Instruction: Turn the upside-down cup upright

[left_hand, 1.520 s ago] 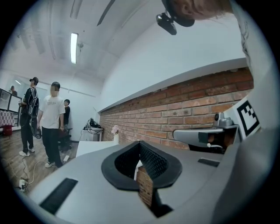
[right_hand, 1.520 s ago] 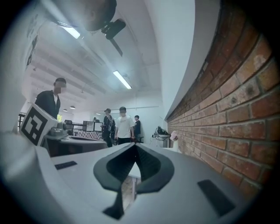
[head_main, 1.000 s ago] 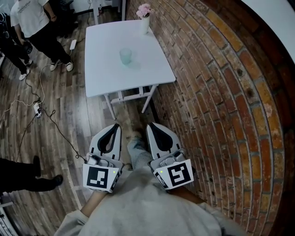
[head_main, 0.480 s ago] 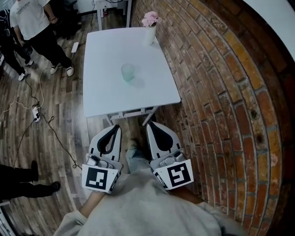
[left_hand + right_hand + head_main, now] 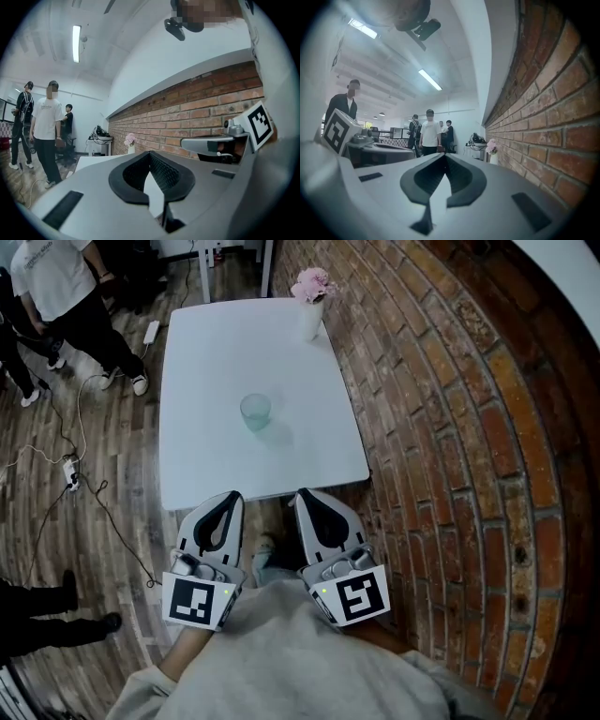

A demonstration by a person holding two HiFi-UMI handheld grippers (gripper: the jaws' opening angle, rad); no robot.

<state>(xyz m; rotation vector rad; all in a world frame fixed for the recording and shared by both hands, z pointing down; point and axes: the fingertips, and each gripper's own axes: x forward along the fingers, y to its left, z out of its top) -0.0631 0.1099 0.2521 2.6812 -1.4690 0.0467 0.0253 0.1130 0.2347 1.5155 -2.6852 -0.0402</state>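
A pale green translucent cup [image 5: 255,412] stands near the middle of the white table [image 5: 202,456] in the head view; I cannot tell which way up it is. My left gripper [image 5: 232,495] and right gripper [image 5: 301,493] are both shut and empty, side by side just short of the table's near edge, pointing level toward it. The cup lies well ahead of both. In the left gripper view the shut left gripper [image 5: 149,153] hides the cup, and only the table's far part [image 5: 89,161] shows. In the right gripper view the right gripper [image 5: 443,155] is shut too.
A white vase with pink flowers [image 5: 312,302] stands at the table's far right corner, against the brick wall [image 5: 450,427] that runs along the right. People [image 5: 56,292] stand at the far left on the wooden floor, where cables and a power strip [image 5: 73,468] lie.
Both grippers have come forward together toward the table, still shut. The table and cup now sit closer and lower in the head view, with the near edge just ahead of the jaw tips.
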